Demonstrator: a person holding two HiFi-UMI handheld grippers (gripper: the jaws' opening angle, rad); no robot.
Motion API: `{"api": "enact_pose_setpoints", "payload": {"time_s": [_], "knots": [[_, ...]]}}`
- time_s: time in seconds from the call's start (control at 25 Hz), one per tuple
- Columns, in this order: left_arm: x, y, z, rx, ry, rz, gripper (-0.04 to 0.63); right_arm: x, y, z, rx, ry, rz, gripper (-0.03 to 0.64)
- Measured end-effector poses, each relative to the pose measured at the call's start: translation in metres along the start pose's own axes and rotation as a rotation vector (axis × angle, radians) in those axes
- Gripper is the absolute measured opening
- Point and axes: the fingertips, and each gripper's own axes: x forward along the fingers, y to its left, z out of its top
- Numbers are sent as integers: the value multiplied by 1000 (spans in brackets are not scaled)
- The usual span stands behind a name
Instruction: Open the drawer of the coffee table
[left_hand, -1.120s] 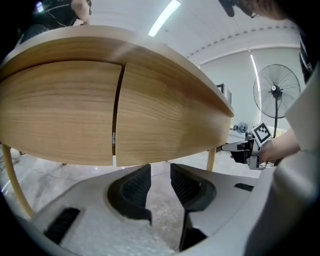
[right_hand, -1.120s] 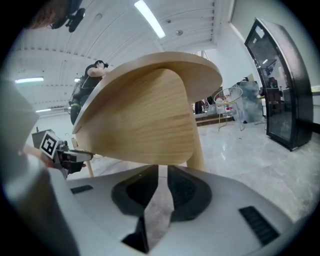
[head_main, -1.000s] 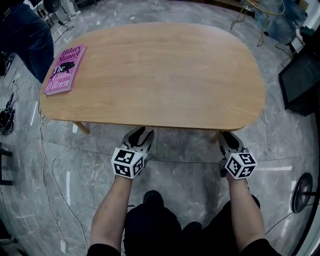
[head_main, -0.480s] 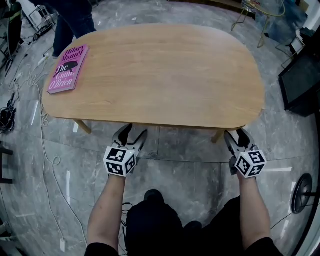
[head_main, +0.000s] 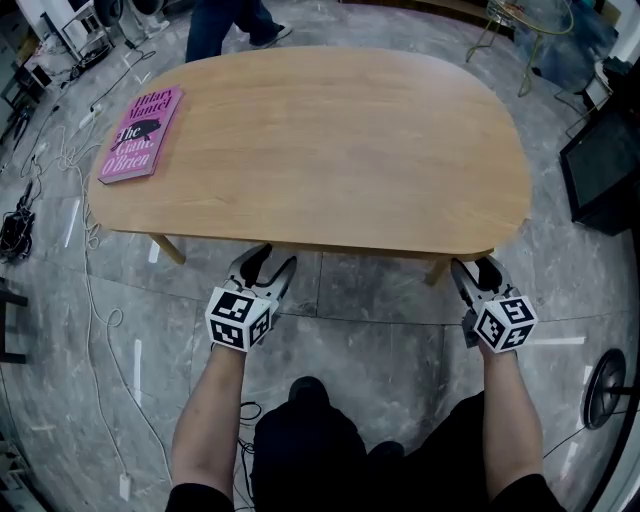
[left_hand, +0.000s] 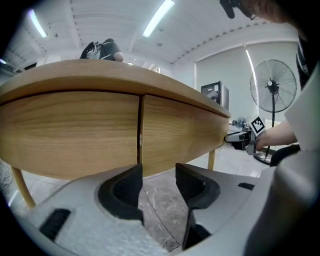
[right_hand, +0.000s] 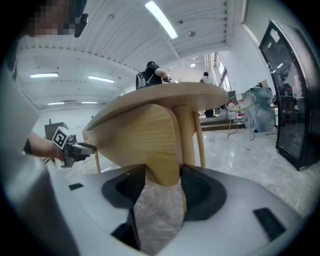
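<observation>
In the head view the work looks to be at the reach-and-seat step, with no drawer drawn out yet. The left hand-held gripper (head_main: 268, 258) and the right hand-held gripper (head_main: 477, 267) both poke their tips just under the near rim of the rounded, pale-wood bench (head_main: 320, 150), whose smooth, fine-grained top lies ahead of and above them. A flat pink paperback book (head_main: 140, 133) rests well ahead of the left one and off to its left, and glossy grey veined stone floor (head_main: 380, 330) lies beneath both. In the left gripper view the gently curved wooden drawer front (left_hand: 185, 130) stands right ahead of and just above the tips, beside a narrow vertical seam (left_hand: 140, 130) that parts it from a matching panel (left_hand: 70, 130). The jaws have just been closing a little, but they stand well apart. Only floor shows between their ribbed black pads (left_hand: 192, 185), so this one holds nothing. In the right gripper view the rounded end of the drawer front (right_hand: 150, 140) comes down between the jaws, which have also just been closing. Its edges meet both pads in the picture, but I cannot tell whether they clamp it. Slim wooden legs (right_hand: 186, 140) rise just beyond. Next, I judge, each tool needs firm purchase on the front's lower lip. After that comes a straight, level pull toward the person, both hands together so the drawer doesn't rack.
</observation>
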Motion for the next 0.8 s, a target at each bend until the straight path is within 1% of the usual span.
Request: {"api": "enact_pose_setpoints", "payload": {"time_s": [0.08,0.2,0.36,0.4,0.52,0.6,0.72,0.8], "knots": [[-4,0,-1,16,8,-3,178,-4,2,-1,-4,-4,9,224],[-11,-5,-5,11,10,-9,193,-11,6,-5,1,-5,10,222],[-17,-9,-8,-7,3,-10,196,-18,9,-9,-7,7,13,224],[-19,-10,-6,-6,-2,-11,213,-19,9,-8,-16,11,14,221],[-23,-9,10,6,-39,-13,246,-22,10,2,-60,3,21,218],[-24,-7,24,25,-57,-19,250,-26,11,12,-91,-7,38,218],[-23,-4,40,54,-56,-31,252,-26,15,22,-146,6,70,220],[-20,-6,45,53,-42,-57,258,-26,16,24,-160,18,89,222]]}}
